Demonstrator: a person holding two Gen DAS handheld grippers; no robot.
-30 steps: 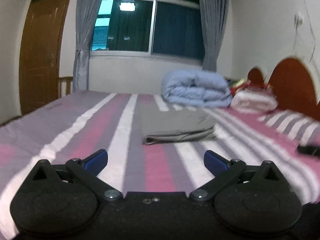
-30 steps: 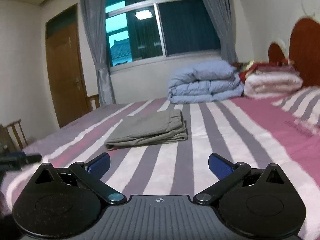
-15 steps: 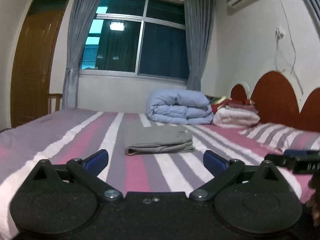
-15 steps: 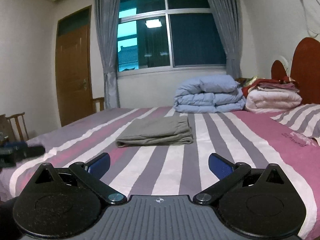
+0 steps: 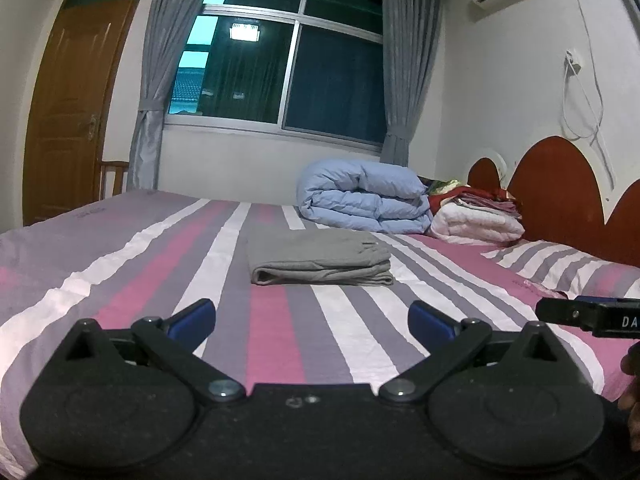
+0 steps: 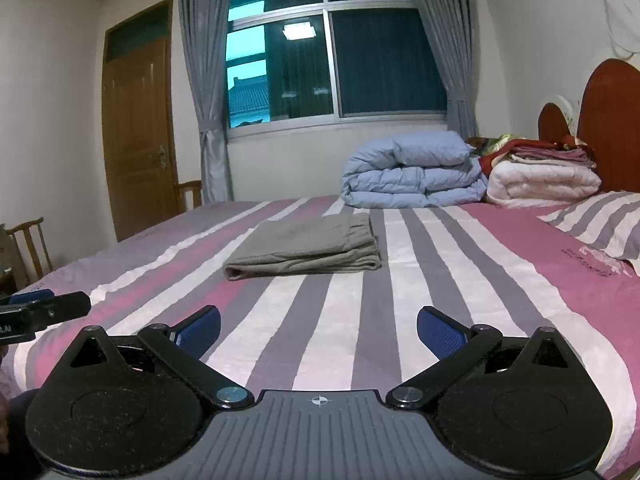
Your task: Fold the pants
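Observation:
Grey pants [image 5: 320, 258] lie folded into a flat rectangle in the middle of the striped bed [image 5: 160, 272]; they also show in the right wrist view [image 6: 306, 246]. My left gripper [image 5: 311, 318] is open and empty, held above the bed's near part, well short of the pants. My right gripper [image 6: 319, 326] is open and empty, also well short of the pants. Each gripper shows at the edge of the other's view: the right one [image 5: 592, 316] and the left one [image 6: 40, 310].
A folded light-blue duvet [image 5: 364, 196] and a white and red blanket stack [image 5: 476, 216] sit at the bed's far end by the red headboard [image 5: 556, 184]. A striped pillow [image 6: 600, 220] lies at right. Wooden chairs [image 6: 30, 248] and a door [image 6: 138, 136] stand at left.
Both grippers have risen and tilted up, so the pants sit lower and farther in view. The left view swung so that the right gripper shows at its right edge.

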